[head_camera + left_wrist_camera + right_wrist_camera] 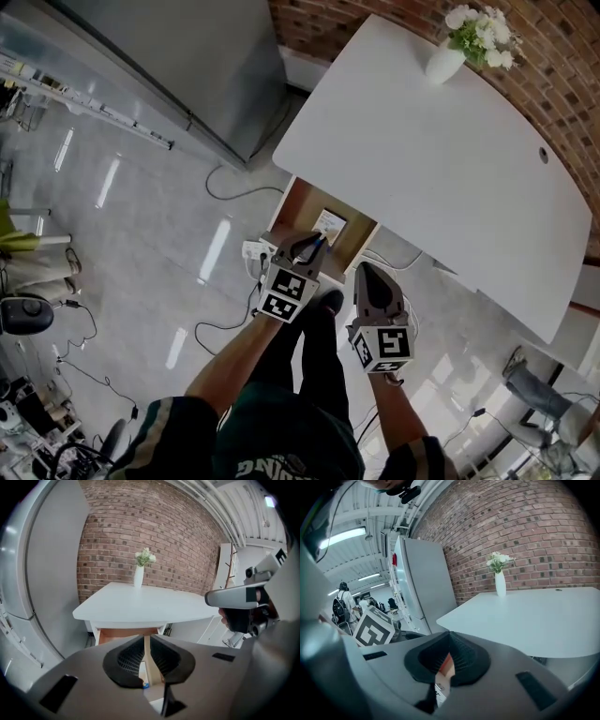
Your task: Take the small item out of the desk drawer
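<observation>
Head view showed the drawer (302,202) open below the counter (441,159) near frame centre, with a small white item (329,223) lying inside. The left hand-held gripper (312,246) and right hand-held gripper (367,274) both had jaws pressed together, pinching nothing. Unless one spread first, it would likely shove the item deeper or strike the drawer wall.

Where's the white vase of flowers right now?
Head view, top right: the white vase of flowers stands on the white desk, by the red brick wall.
</observation>
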Available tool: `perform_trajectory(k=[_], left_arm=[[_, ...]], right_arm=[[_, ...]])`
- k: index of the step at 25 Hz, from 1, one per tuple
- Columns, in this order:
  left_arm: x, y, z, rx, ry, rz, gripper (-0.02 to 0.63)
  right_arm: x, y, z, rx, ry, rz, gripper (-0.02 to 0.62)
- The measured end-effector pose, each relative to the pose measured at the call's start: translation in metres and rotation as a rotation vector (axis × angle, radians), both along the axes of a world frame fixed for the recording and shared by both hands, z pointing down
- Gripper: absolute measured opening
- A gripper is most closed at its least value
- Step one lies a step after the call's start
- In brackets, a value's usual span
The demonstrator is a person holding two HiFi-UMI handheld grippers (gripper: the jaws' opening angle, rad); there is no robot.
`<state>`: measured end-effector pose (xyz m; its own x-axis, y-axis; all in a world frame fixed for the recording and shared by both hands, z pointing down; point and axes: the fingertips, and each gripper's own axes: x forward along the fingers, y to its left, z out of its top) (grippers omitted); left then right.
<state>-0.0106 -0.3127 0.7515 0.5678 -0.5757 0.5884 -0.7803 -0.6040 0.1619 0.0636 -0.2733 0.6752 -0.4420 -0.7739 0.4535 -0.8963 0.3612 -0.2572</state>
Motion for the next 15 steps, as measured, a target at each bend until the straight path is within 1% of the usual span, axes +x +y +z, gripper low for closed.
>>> perform_trajectory(k=[4,9,12,15], left_arm=[[0.001,-0.004,0.033,-0.041,-0.027,0.001,0.069],[0.007,-0.009,0.062,-0.082,-0.035,-0.013,0.135],[0.009,-0.013,0.081,-0.108,-0.044,-0.036,0.213],[0.010,-0.015,0.097,-0.127,-0.066,-0.056,0.237]], right_arm=[[0.001,-0.001,0.021,-0.029,-0.016,0.018,0.025],[0.006,-0.001,0.038,-0.058,-0.025,0.039,0.025],[0.009,-0.001,0.050,-0.070,-0.019,0.052,0.025],[0.012,-0.001,0.066,-0.096,-0.012,0.063,0.025]])
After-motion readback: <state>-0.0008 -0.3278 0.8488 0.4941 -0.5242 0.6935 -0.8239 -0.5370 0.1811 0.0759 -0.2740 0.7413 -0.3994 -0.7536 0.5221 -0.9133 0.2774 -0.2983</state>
